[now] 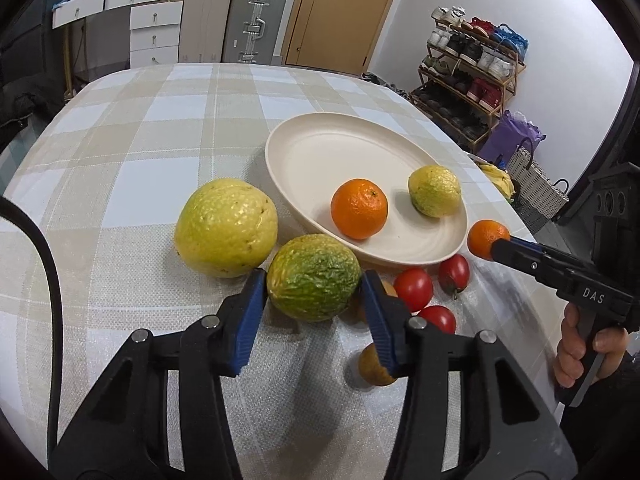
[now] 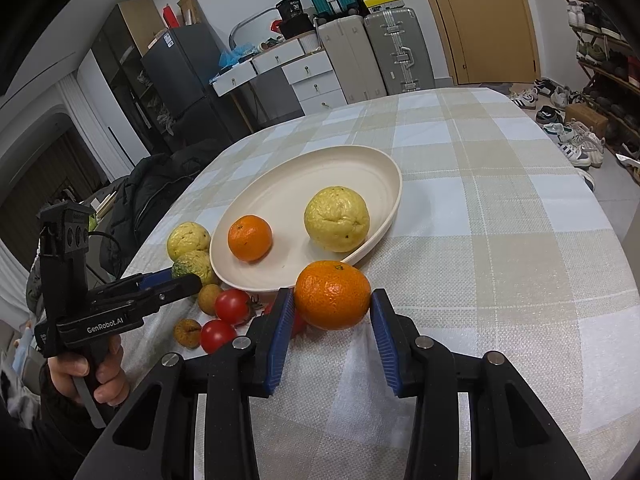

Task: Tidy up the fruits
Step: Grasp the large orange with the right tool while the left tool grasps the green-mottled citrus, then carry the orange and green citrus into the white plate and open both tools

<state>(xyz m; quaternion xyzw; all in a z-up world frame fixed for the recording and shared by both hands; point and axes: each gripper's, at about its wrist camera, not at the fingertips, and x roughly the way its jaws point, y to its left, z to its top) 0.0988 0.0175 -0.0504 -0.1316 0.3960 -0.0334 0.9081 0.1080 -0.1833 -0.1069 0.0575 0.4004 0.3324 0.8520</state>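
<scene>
Left hand-held gripper [image 1: 314,280]: pads flank the green-yellow fruit [image 1: 313,277] on the tabletop [image 1: 160,140]; contact apparently made.
Right hand-held gripper [image 2: 332,300]: pinching a mandarin [image 2: 332,295] near the plate [image 2: 384,160].
Writing: "DAS", "GenRobot.AI" on handles.
Hidden: brown fruit [image 1: 374,366] partly behind a pad.

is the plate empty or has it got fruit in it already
Not empty: the plate holds one orange and one small yellow guava.
</scene>
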